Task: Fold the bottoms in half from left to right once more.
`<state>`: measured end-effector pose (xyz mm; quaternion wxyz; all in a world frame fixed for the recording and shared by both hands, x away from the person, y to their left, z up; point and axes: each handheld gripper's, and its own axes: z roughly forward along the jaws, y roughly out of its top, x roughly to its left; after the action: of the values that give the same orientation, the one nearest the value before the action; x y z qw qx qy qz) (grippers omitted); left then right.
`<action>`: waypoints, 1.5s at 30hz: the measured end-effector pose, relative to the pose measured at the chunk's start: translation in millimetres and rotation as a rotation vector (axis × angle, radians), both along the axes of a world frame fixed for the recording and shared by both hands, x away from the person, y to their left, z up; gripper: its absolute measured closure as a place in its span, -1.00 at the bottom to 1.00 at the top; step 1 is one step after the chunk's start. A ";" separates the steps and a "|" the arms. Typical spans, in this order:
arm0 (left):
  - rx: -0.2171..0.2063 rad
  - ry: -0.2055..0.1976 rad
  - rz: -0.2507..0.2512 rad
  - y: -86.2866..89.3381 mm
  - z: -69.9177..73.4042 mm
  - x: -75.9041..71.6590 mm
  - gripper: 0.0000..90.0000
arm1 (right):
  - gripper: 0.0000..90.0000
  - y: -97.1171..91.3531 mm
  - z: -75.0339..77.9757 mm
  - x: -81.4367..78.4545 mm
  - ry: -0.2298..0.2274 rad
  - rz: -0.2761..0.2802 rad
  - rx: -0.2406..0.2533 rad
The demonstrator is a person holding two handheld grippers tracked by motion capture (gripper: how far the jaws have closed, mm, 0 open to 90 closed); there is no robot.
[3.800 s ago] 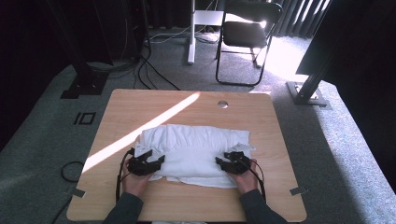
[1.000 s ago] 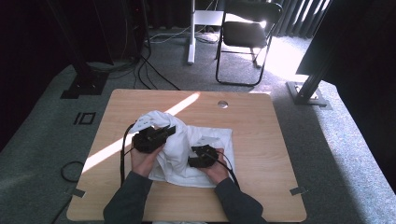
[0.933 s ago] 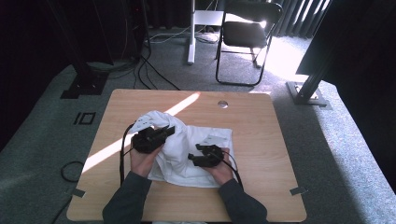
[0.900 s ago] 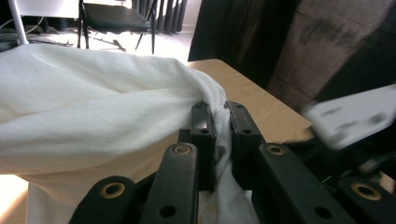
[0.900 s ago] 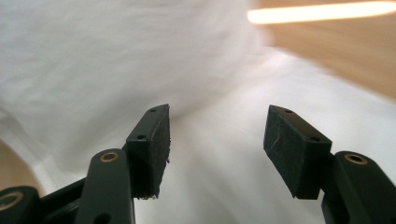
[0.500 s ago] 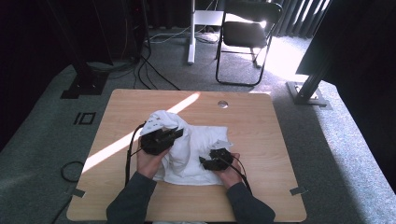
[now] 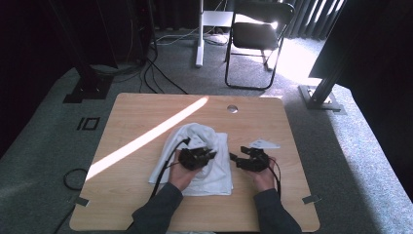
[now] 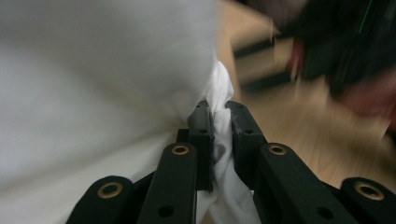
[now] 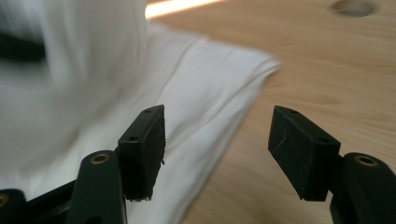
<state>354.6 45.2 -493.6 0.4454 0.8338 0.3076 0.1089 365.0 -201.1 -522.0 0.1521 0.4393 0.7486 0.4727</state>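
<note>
White cloth, partly folded over itself, lies bunched at the centre of a wooden table in the high view, just below a diagonal stripe of sunlight that runs from the table's upper middle toward its lower left edge. The left gripper sits on top of the cloth at the middle of the frame, its jaws pinched tight on a ridge of the fabric; in the left gripper view that ridge stands squeezed between the two black pads, with the rest of the cloth spreading blurred across the upper left. The right gripper rests just right of the cloth's edge, over bare wood, pointing toward the fabric. Its jaws stand wide apart and have just been opening, with nothing gripped between them; in the right gripper view the cloth's folded edge lies beyond the left pad and bare table beyond the right one. A round cable hole marks the table's upper centre. A black chair stands on grey carpet at the top of the high view, in a bright patch of light. The person's dark sleeves enter from the bottom edge.
</note>
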 end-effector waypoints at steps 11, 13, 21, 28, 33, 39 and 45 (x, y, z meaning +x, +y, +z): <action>0.019 0.050 -0.047 -12.8 -37.8 3.7 0.78 | -0.32 13.2 37.2 -9.6 -0.139 0.143 0.073; 0.014 0.049 -0.046 -12.3 -37.2 2.7 0.76 | -0.32 20.9 42.0 -12.4 -0.162 0.165 0.069; -0.013 0.047 -0.033 -10.0 -20.1 -11.6 0.39 | 0.72 31.5 29.1 23.2 -0.060 0.084 -0.020; -0.196 -0.040 -0.039 32.5 50.8 -32.4 0.18 | 0.91 22.8 -0.2 55.6 0.082 -0.028 -0.041; -0.170 -0.069 0.151 80.6 60.4 -2.0 0.19 | 0.66 16.7 -1.1 56.9 0.123 -0.053 -0.062; -0.039 0.003 0.235 97.6 21.1 29.8 0.22 | 0.16 5.6 34.4 27.0 -0.002 -0.104 -0.076; -0.061 0.027 0.228 92.8 10.0 33.0 0.23 | 0.19 23.5 58.9 -12.8 -0.134 0.036 -0.021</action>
<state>387.6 138.0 -483.6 0.4513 0.7808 0.4093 0.1383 352.2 -177.6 -463.1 0.1981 0.3914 0.7494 0.4959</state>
